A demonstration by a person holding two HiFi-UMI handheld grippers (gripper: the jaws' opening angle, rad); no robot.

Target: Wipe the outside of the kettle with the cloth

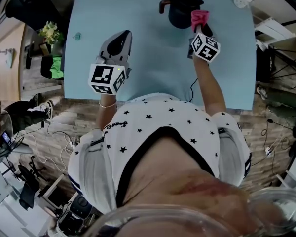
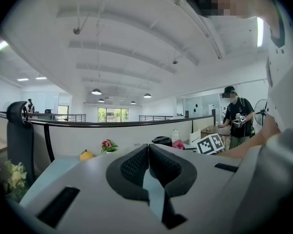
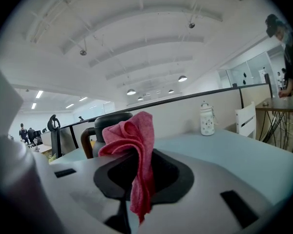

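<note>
**Cloth parked right at the kettle, other gripper hanging back**

Looking at a black kettle (image 1: 183, 10) standing upright on a light blue table (image 1: 158, 73), with its dark handle sticking out to the left in the head view. Pinching a pink cloth (image 1: 200, 18) in the right gripper (image 1: 201, 26), just right of the kettle. Pressing against the kettle's side or sitting a hair off it, and honestly not managing to tell which.

Getting a much better look in the right gripper view. Clamping the jaws tight on the cloth, with bunched folds poking up above them and a tail dangling down below. Catching the kettle peeking out just behind and left of that bundle.

Holding the left gripper (image 1: 124, 35) well apart from the kettle, down toward the person and off to the kettle's left. Pressing its jaws together at the tips, gripping nothing at all.

Also spotting a yellow fruit (image 2: 87, 155) and a small bunch of flowers (image 2: 107, 145) left of the kettle in the left gripper view. Seeing a white bottle (image 3: 207, 119) standing well to the kettle's right in the right gripper view.
</note>
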